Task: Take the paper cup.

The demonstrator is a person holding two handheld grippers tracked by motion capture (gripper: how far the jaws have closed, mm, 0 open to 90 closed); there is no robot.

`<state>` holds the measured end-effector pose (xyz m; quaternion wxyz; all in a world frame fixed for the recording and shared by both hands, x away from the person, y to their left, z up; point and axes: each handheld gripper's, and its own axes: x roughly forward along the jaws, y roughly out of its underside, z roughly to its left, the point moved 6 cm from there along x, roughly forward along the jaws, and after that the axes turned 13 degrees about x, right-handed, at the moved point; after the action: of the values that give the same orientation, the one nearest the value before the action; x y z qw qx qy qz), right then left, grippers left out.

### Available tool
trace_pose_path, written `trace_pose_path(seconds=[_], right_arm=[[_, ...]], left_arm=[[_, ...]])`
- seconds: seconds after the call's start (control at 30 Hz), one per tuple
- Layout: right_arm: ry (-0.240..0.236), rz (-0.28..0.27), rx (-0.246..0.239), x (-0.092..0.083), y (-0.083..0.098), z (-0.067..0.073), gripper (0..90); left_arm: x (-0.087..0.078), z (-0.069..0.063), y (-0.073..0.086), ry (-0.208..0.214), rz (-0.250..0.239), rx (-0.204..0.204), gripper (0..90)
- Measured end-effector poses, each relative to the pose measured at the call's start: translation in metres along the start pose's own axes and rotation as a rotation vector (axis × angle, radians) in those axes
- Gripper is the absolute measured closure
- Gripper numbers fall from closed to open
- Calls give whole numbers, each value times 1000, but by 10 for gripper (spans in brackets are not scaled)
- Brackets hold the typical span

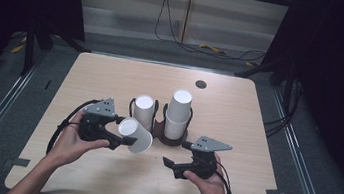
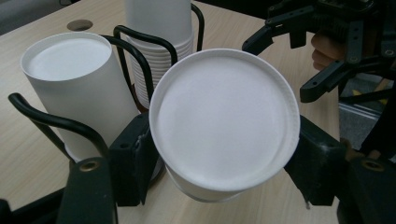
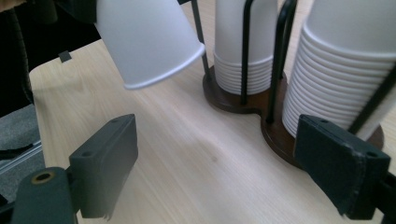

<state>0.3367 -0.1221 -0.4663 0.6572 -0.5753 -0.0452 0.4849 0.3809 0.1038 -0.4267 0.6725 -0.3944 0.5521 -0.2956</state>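
One white cup [image 1: 135, 135] out, squeezed tight in left gripper [image 1: 121, 141]. Right gripper [image 1: 167, 163] wide open, empty, at five o'clock from cup holder [image 1: 173, 140]. Probably many stacked cups left.

My left gripper [image 1: 121, 138] holds a single cup [image 1: 135, 135] on its side above the table [image 1: 238, 111], just in front of the left stack of cups [image 1: 144, 111] in the wire holder [image 1: 172, 138]. The right stack [image 1: 178, 113] stands beside it in the same holder. My right gripper [image 1: 171, 165] hovers nearer me, just right of the held cup and in front of the holder.
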Motion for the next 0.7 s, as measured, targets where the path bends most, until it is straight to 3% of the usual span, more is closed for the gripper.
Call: trace_pose_path(seconds=[0.47,0.7], right_arm=[[-120,-13,-41,21,-2,21,137],[-137,-13,-58,25,4,24,136]], left_arm=[[13,-9,16,41,-7,-40,323],[20,-13,16,61,5,-57,323]])
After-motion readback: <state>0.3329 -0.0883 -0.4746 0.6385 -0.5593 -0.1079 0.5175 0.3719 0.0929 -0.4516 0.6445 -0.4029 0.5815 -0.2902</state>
